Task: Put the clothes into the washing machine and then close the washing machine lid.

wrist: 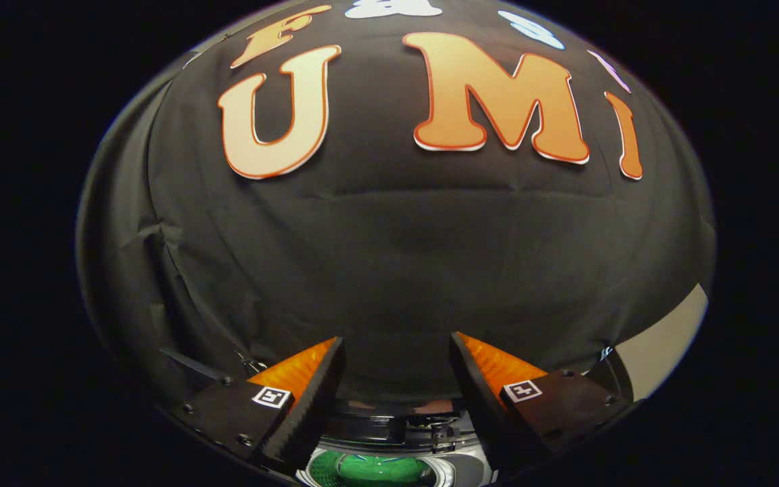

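Two fingers of the gripper stand well apart with nothing between them; no cloth, rim or lid is pressed by either finger. Below and between the fingers, close under the tool, sits the washing machine, seen from above: a dark curved collar and, lower down, a round opening with a pale surround. Inside that opening lies something green, glossy in patches; it may be the clothes already in the drum, but so little of it shows that this cannot be confirmed. The lid cannot be picked out with certainty; a dark fitting just ahead of the right finger may belong to its hinge or latch. Beyond the fingers hangs the booth wall, with a pale strip past the right finger. Judgement on handling: fabric of this kind should be light, soft and limp, liable to trail or snag on the rim, and is best pinched at a raised fold so both fingers bite through a bunch. The lid is likely rigid and light; it should be taken or pushed at its free edge, away from the hinge. No brand or readable label appears on the machine; the fingers each carry a small square marker, not legible text.
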A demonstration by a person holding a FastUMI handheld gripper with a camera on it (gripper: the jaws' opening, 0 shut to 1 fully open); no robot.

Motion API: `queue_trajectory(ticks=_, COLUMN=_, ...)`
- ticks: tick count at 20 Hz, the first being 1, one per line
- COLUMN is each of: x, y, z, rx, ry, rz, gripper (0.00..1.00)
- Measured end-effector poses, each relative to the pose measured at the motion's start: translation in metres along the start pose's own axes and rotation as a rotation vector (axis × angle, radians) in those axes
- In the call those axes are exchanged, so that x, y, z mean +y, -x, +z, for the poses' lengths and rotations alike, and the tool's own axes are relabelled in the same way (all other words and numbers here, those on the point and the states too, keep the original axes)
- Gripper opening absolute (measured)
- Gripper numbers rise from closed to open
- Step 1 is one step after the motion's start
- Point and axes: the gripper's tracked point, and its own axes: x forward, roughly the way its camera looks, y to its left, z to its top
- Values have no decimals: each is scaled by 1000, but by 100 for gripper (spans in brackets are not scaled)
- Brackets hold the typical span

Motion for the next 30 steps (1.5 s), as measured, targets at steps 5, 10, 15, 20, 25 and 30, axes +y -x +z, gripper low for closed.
queue_trajectory(ticks=5, x=-3, y=-3, z=-4, rx=-9, ry=-5, rz=-4, gripper=99)
queue_trajectory(ticks=10, x=-3, y=3, z=-2, rx=-80, ry=-11, rz=2, gripper=99)
queue_trajectory(ticks=15, x=-3, y=2, z=2, rx=-116, ry=-9, rz=4, gripper=99)
queue_trajectory(ticks=20, x=-2, y=4, z=4, rx=-164, ry=0, rz=8, gripper=99)
queue_trajectory(ticks=25, x=-4, y=-2, z=14, rx=-244, ry=7, rz=11, gripper=99)
queue_trajectory(ticks=30, x=-3, y=-3, z=16, rx=-268, ry=14, rz=16, gripper=99)
